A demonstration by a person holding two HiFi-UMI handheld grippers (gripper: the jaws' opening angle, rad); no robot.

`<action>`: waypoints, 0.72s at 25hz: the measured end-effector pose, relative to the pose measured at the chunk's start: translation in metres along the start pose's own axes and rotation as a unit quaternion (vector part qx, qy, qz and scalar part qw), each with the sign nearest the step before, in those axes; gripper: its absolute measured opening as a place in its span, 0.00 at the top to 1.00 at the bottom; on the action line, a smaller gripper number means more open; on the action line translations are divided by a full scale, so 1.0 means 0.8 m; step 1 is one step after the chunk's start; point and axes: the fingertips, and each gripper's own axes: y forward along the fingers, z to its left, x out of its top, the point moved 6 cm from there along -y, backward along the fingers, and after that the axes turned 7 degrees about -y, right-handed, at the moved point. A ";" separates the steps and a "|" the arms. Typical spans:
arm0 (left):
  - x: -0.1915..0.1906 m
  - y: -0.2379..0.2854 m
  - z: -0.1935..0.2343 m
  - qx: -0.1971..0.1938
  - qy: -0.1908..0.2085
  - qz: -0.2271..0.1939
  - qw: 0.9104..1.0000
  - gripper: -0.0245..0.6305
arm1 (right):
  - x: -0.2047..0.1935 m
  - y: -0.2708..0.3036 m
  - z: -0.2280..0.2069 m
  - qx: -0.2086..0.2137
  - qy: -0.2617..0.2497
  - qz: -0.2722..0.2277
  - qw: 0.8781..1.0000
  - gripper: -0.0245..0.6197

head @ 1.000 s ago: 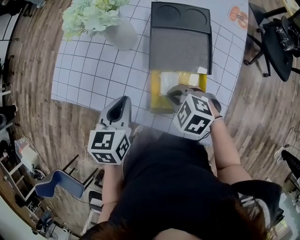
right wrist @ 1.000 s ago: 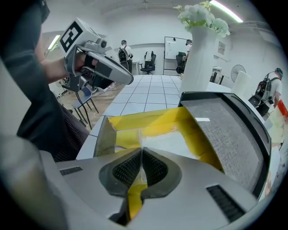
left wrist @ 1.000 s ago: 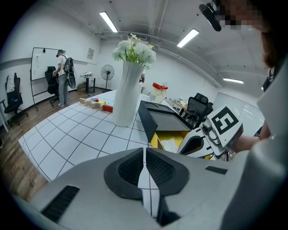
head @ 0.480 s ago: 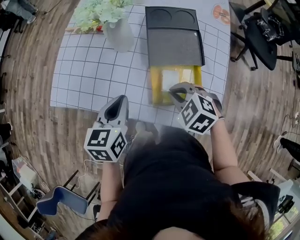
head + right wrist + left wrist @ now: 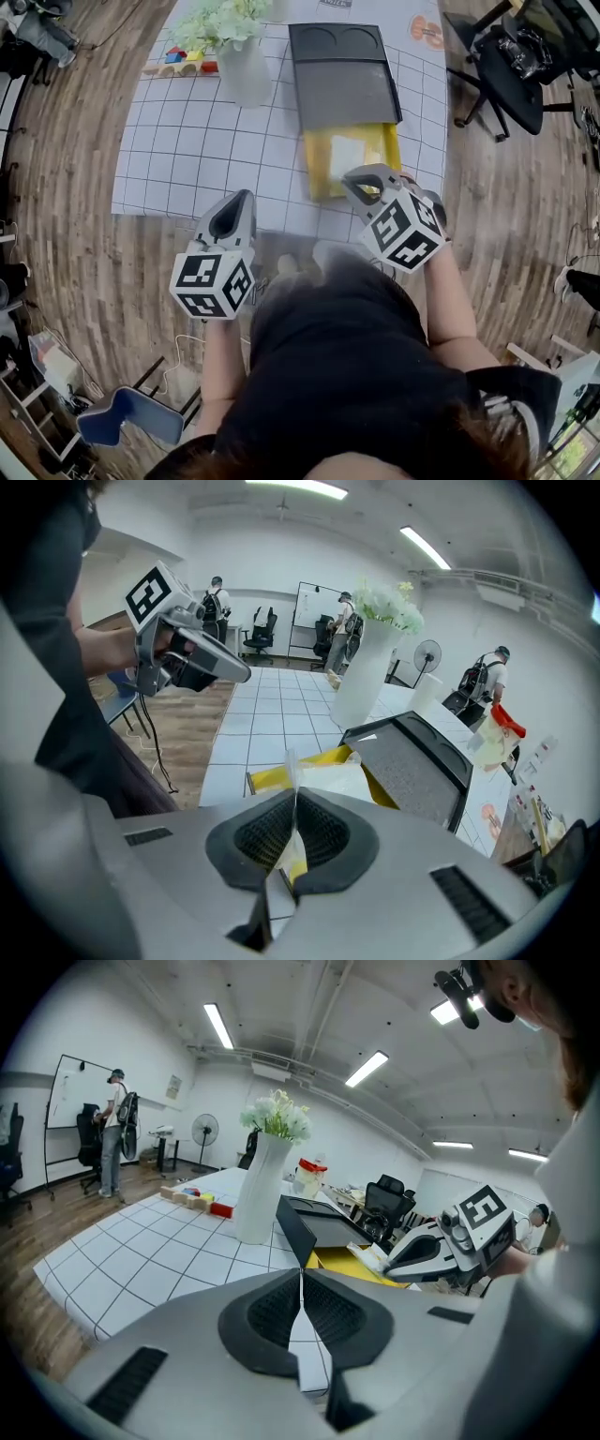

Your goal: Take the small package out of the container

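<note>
Clamping thin near edge of yellow package (image 5: 349, 155): right gripper (image 5: 362, 184), jaws pressed together on it. Package lies flat on table (image 5: 187, 150), long axis running straight away from the jaws, far end at near lip of black container (image 5: 342, 80); how deep, cannot tell. Left gripper (image 5: 236, 208) jaws together, empty, well left. Likely pull: straight back toward body.

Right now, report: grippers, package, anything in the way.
Left gripper shut, empty. Right gripper shut on package edge. Package in yellow container. Black lid open, nothing blocking.
</note>
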 end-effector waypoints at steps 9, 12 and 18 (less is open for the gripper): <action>0.012 -0.029 0.007 0.018 0.012 -0.034 0.999 0.92 | 0.027 -0.037 0.013 -0.053 0.081 -0.065 0.993 0.93; 0.014 -0.035 0.009 0.018 0.013 -0.042 0.999 0.92 | 0.033 -0.046 0.020 -0.063 0.104 -0.085 0.989 0.93; 0.019 -0.046 0.008 0.013 0.021 -0.056 0.998 0.92 | 0.037 -0.059 0.030 -0.081 0.158 -0.115 0.977 0.93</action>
